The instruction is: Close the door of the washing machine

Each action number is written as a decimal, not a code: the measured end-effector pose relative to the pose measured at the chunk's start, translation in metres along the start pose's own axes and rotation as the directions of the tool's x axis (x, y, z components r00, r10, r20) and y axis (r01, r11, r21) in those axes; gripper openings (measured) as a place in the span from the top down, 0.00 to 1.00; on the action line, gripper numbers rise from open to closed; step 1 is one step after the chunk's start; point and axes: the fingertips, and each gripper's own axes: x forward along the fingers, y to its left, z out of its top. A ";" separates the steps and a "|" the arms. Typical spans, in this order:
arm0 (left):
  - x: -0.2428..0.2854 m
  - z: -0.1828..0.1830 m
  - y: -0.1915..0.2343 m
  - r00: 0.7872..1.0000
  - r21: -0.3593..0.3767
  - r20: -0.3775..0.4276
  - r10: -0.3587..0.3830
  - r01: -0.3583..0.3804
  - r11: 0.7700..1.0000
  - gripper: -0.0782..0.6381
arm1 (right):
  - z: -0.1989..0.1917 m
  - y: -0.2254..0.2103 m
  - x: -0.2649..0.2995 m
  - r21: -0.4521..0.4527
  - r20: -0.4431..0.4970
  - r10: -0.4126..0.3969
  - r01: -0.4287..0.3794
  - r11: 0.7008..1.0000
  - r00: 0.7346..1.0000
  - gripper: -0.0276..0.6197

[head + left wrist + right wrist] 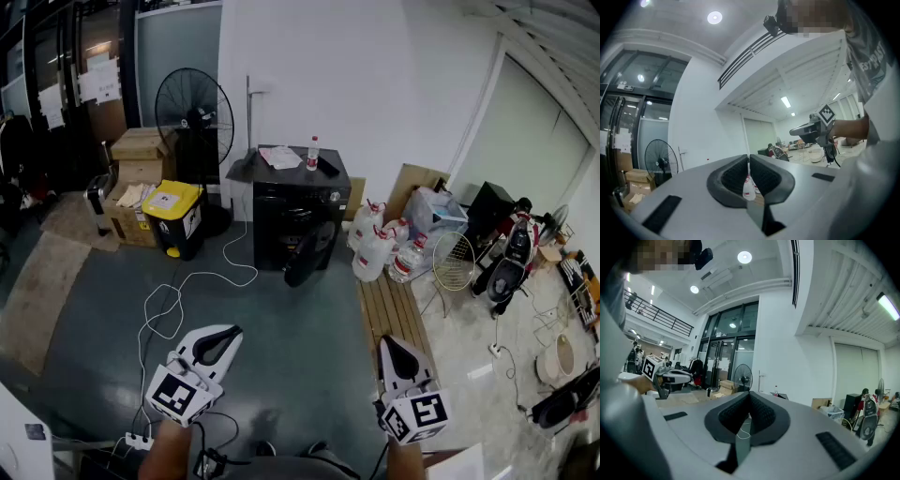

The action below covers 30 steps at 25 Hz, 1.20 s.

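My 2 claws, the left gripper point(223, 339) and the right gripper point(388, 347), are shut and hold nothing. The washing machine point(298, 202) stands well ahead, between them. Its door point(309, 251) hangs open toward me, and neither claw looks nearer to it.

Grey floor point(281, 328), white wall point(394, 84). Black standing fan point(194, 117) by cardboard boxes point(139, 155) and yellow-lidded bin point(175, 217) on the left. Water jugs point(373, 251) next to wooden slats point(389, 314) on the right. White cable point(187, 281) loops over floor. Round ceiling lights point(744, 257), tall glass doors point(723, 357).
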 end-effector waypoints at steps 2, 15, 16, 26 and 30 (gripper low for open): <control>0.001 -0.002 -0.001 1.000 0.000 -0.002 -0.004 0.004 1.000 0.85 | -0.001 0.001 0.001 0.001 -0.002 0.001 -0.001 1.000 1.000 0.93; 0.023 -0.013 -0.005 1.000 -0.008 -0.013 -0.026 0.026 1.000 0.85 | -0.016 -0.017 0.013 0.037 -0.021 -0.002 0.002 0.999 1.000 0.93; 0.026 -0.014 -0.005 0.999 -0.008 -0.017 -0.027 0.027 1.000 0.85 | -0.017 -0.020 0.016 0.042 -0.017 0.002 -0.001 0.999 1.000 0.93; 0.077 -0.028 0.007 0.997 0.006 -0.074 0.004 -0.003 1.000 0.85 | -0.040 -0.076 0.061 0.100 -0.026 0.014 -0.011 0.995 1.000 0.93; 0.106 -0.034 0.016 0.995 0.004 -0.093 0.030 -0.030 1.000 0.85 | -0.050 -0.100 0.091 0.104 -0.034 0.054 -0.050 0.993 0.998 0.93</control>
